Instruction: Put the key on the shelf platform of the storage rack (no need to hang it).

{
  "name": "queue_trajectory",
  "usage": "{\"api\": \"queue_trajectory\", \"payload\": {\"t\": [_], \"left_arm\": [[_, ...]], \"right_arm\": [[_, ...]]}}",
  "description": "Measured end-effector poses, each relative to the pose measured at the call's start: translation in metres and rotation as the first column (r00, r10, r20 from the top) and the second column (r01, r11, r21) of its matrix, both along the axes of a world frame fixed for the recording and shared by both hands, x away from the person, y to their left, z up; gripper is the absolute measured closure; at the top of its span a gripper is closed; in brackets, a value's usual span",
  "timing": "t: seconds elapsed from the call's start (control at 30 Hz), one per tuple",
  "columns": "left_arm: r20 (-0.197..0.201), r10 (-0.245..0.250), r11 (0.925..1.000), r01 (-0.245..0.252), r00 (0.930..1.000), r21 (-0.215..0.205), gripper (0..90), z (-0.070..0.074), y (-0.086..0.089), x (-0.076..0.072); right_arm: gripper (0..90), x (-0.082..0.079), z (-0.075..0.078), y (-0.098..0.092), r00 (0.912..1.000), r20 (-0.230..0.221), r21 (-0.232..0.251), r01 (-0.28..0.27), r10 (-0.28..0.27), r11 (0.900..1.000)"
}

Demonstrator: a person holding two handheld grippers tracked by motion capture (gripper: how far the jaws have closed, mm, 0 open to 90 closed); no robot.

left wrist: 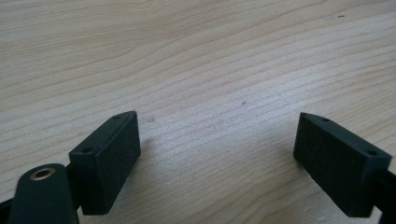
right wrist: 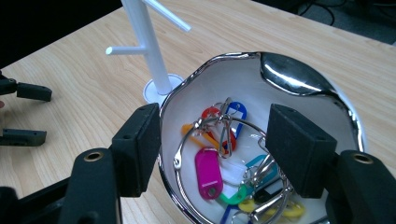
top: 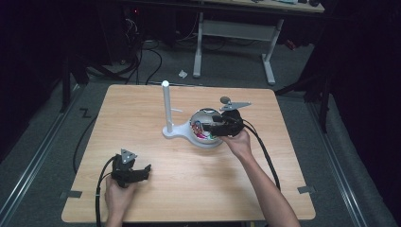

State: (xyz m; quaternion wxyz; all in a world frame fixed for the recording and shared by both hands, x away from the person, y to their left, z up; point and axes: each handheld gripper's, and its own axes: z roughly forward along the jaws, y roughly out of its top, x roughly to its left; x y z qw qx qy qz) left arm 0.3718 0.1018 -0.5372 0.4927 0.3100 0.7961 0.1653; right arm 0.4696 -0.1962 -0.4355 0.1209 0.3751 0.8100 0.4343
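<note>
Right gripper [right wrist: 212,149] gapes over tangled key rings [right wrist: 224,140] lying flat in bowl [right wrist: 289,77].

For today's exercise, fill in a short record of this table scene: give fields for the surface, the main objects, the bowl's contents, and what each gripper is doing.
Surface: light wooden table
Stand: white plastic post with side pegs, upright beside the bowl
Bowl: white bowl with shiny silver rim
Contents: coloured plastic key tags on metal rings
Right gripper: jaws open, poised over the bowl, one jaw outside the rim
Left gripper: jaws open, nothing between them, low over bare table near the front edge
</note>
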Motion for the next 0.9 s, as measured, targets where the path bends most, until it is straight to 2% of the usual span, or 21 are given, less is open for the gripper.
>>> {"api": "queue_trajectory", "payload": {"t": [0.3,0.53,0.67,0.9], "left_arm": [[-0.001,0.001,1.0,-0.001,1.0,-0.002,15.0,0.0,0.0,0.0],[0.0,0.001,1.0,-0.001,1.0,-0.001,15.0,0.0,0.0,0.0],[-0.001,0.004,1.0,-0.004,1.0,-0.005,15.0,0.0,0.0,0.0],[-0.001,0.005,1.0,-0.005,1.0,-0.005,15.0,0.0,0.0,0.0]], "right_arm": [[38.2,-0.006,0.009,-0.008,0.9984,0.046,-0.001,0.033,-0.033,0.999],[39.2,-0.013,0.019,-0.021,0.995,0.076,0.017,0.065,-0.066,0.998],[41.4,-0.017,0.024,-0.03,0.9922,0.085,0.024,0.089,-0.091,0.996],[42.0,-0.024,0.025,-0.05,0.988,0.071,0.038,0.134,-0.137,0.99]]}}
